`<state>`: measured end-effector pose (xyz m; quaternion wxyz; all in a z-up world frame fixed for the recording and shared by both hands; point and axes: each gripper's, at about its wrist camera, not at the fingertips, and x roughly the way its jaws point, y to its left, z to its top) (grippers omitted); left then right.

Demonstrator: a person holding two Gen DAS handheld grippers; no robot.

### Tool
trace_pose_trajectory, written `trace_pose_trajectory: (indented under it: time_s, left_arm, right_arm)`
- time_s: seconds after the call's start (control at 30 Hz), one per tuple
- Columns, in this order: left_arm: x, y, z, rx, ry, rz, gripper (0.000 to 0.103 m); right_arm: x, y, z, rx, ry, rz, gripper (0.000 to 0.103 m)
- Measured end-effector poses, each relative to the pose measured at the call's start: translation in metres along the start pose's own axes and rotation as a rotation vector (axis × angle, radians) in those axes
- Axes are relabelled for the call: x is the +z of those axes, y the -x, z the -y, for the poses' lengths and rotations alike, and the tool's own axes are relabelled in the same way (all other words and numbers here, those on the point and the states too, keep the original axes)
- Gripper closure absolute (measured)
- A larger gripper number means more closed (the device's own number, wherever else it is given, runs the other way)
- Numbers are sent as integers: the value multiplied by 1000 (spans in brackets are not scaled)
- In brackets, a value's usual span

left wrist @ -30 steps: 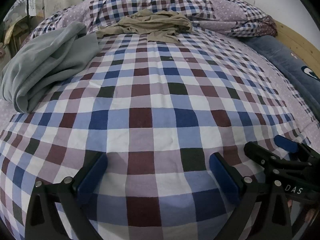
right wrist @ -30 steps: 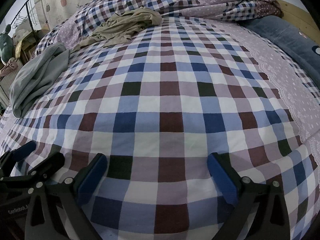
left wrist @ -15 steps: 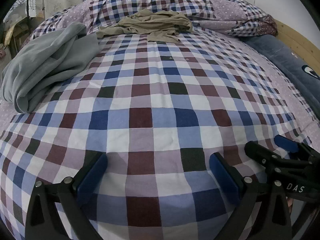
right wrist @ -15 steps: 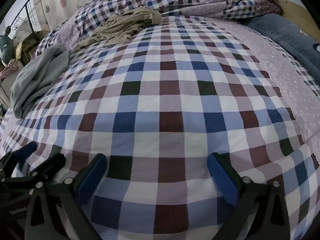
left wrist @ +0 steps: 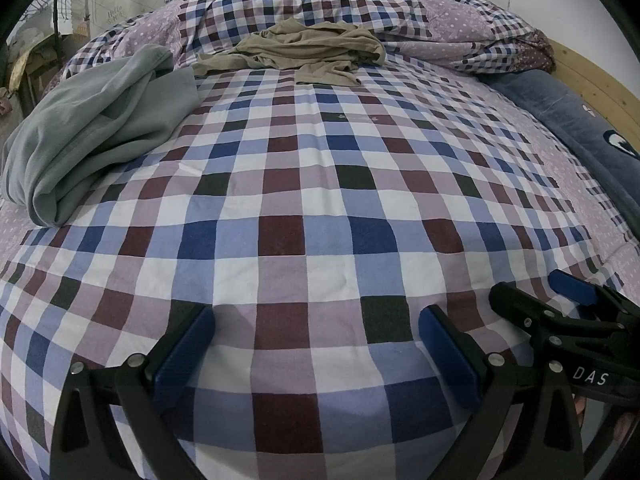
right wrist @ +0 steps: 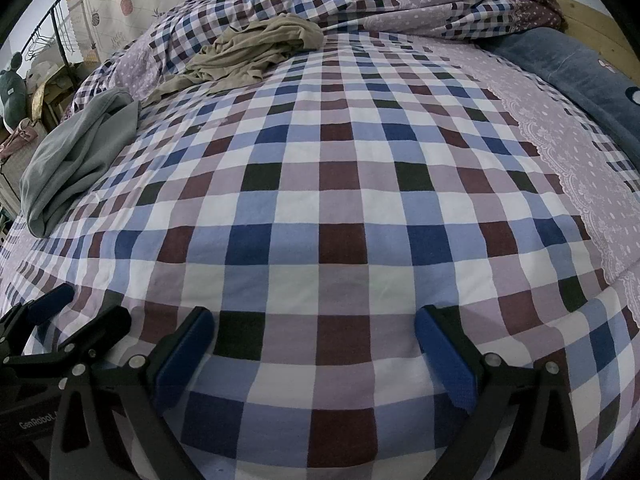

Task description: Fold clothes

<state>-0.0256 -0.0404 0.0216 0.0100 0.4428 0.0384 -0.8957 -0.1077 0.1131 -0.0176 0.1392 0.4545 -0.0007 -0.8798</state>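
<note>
Both tools, left tool (left wrist: 316, 344) and right tool (right wrist: 314, 342), hang side by side over the near edge of the bed (left wrist: 320, 208), jaws wide and empty. The grey garment (left wrist: 96, 128) lies bunched at the bed's left edge; the tan garment (left wrist: 304, 52) against the duvet (left wrist: 320, 4). Advisable: pick one garment, grip two corners, spread it flat mid-bed first.

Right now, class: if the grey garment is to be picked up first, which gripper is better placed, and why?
Probably left. The grey garment lies at the bed's left edge, on the left gripper's side; the right gripper would have to cross over. Both are open.
</note>
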Motion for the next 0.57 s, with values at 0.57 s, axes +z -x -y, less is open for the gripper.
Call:
trace_pose_trajectory:
  time_s: [0.57]
  left_arm:
    - [-1, 0, -1, -1, 0, 4, 0]
  right_arm:
    - [0, 0, 1, 1, 1, 0, 0]
